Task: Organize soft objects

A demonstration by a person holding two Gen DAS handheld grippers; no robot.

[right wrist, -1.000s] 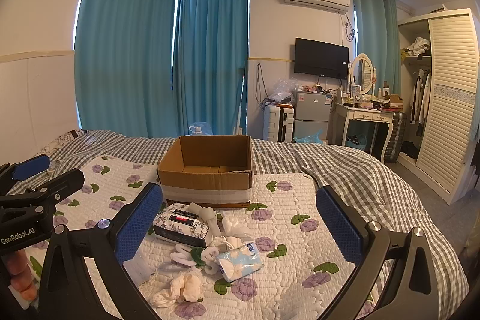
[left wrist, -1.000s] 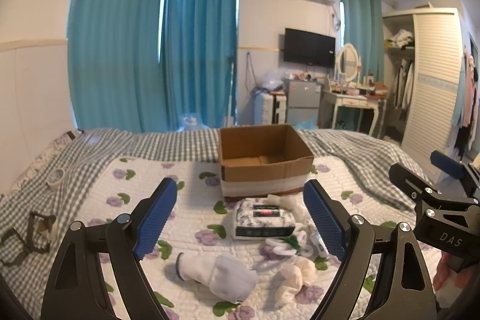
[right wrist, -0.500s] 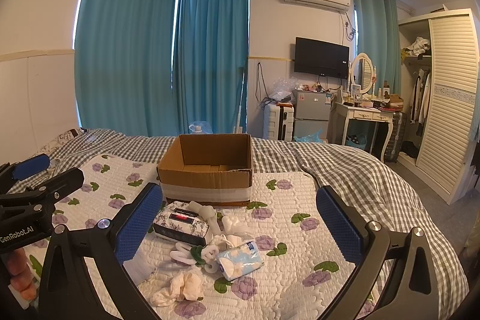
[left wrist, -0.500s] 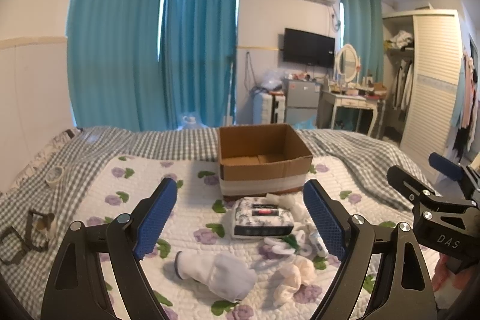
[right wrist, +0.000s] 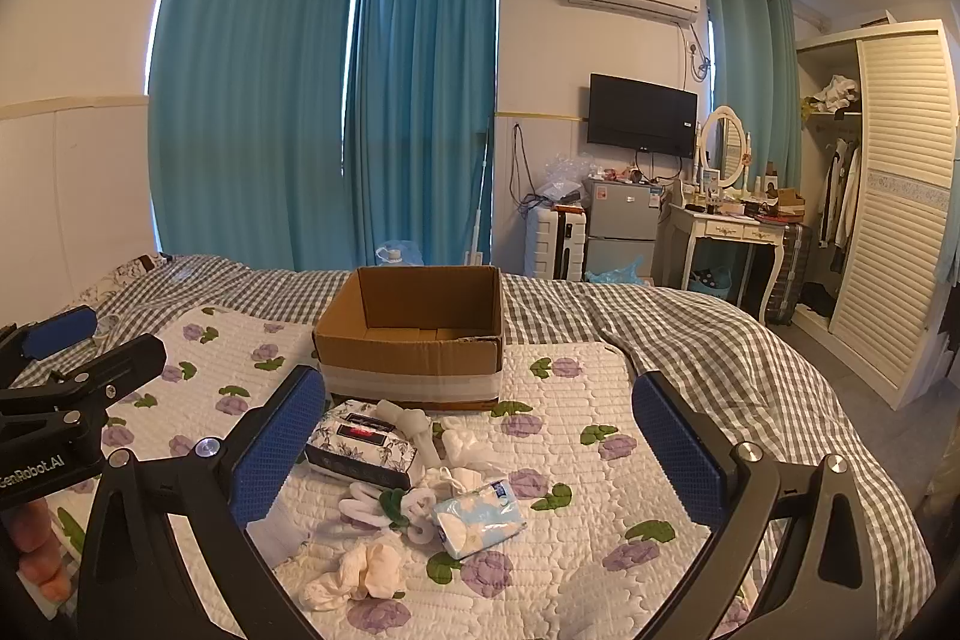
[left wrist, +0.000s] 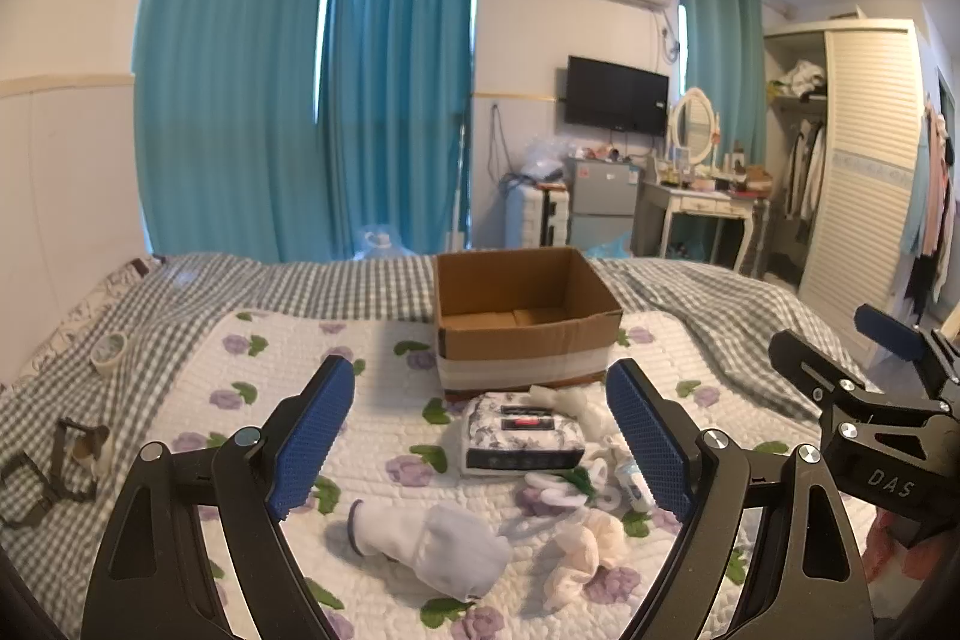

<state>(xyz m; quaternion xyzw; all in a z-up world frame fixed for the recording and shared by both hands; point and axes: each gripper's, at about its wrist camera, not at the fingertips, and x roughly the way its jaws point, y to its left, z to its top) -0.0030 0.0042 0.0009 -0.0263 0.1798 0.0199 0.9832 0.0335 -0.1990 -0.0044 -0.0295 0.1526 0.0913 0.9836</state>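
Observation:
An open, empty cardboard box [left wrist: 525,316] [right wrist: 414,340] stands on the bed. In front of it lies a pile of soft things: a floral tissue pack [left wrist: 522,435] [right wrist: 362,445], a white sock [left wrist: 432,544], a cream cloth ball [left wrist: 585,550] [right wrist: 360,571], a small blue-white tissue pack [right wrist: 480,518], and white-green soft pieces [right wrist: 390,505]. My left gripper [left wrist: 480,436] is open and empty, held above the pile. My right gripper [right wrist: 480,451] is open and empty, also above the pile; it shows at the right of the left wrist view [left wrist: 882,400].
The bed has a white floral quilt [right wrist: 558,460] over a checked cover [left wrist: 336,280]. A tape roll [left wrist: 109,351] and a dark strap [left wrist: 54,466] lie at the left. A wardrobe [right wrist: 894,202], dressing table and small fridge stand beyond the bed.
Both grippers have drifted very slightly; the view is almost the same. Nothing was taken hold of.

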